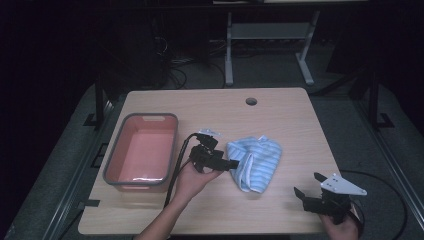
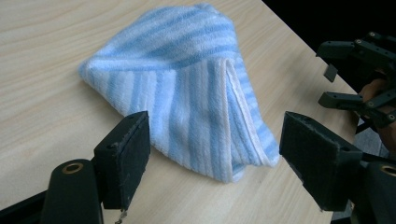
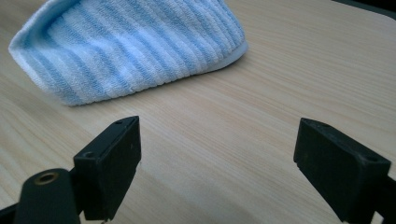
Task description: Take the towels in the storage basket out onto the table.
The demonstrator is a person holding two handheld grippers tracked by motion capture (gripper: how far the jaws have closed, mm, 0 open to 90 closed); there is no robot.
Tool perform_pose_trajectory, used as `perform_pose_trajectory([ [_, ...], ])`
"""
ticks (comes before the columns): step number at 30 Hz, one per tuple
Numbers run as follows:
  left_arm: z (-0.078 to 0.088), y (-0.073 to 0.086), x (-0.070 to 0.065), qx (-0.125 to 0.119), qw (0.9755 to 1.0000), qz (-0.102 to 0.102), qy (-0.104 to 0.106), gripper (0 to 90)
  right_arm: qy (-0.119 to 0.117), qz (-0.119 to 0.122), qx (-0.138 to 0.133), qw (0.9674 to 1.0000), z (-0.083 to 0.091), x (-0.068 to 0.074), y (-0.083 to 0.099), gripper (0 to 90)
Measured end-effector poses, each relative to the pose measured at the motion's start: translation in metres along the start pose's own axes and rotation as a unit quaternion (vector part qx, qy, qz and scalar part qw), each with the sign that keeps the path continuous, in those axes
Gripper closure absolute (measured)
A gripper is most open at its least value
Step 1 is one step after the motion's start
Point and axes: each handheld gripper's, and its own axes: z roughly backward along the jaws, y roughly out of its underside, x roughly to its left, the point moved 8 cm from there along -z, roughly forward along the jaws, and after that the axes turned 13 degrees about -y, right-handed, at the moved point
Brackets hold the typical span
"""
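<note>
pale wood grain covers the tabletop [image 1: 280, 115], which has rounded corners and a round hole [image 1: 251, 101] near its far edge. around it the room is dark: grey floor, a tangle of cables [image 1: 172, 70] beyond the far left corner, and the white legs of a frame [image 1: 267, 45] farther back.

the high view sets out the whole layout. a grey-rimmed pink tub [image 1: 142, 151] sits on the left half of the tabletop, and the blue-and-white striped towel [image 1: 255, 161] lies folded in a loose heap near the middle. the left gripper [image 1: 231, 164] is level, just left of the towel, its tips at the towel's left edge. the right gripper [image 1: 307, 185], with a grey plate on top, rests at the near right corner, well apart from the towel.

the left gripper view adds the close detail: its jaws stand wide on either side of the towel's [image 2: 187, 93] near folded corner, pads clear of the cloth, and the other gripper [image 2: 359, 74] shows at the far right.

the right gripper view shows its own jaws spread wide over bare wood, nothing between them, with the towel [image 3: 130, 51] beyond at upper left.
</note>
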Motion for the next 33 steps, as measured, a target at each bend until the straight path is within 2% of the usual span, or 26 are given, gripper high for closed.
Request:
perform_pose_trajectory([
  [12,0.008,0.010,-0.001,-0.011,0.9999,0.004,0.008,24.3,0.002,-0.004,0.001,1.0000,0.000,-0.001,0.001,14.5],
  [27,0.011,0.034,-0.004,-0.014,0.9998,0.003,0.013,24.3,0.005,-0.002,0.004,1.0000,0.000,-0.002,0.002,14.5],
  [33,0.016,0.042,-0.009,-0.019,0.9995,0.005,0.026,24.3,0.007,-0.002,0.003,1.0000,0.001,-0.002,0.003,14.5],
])
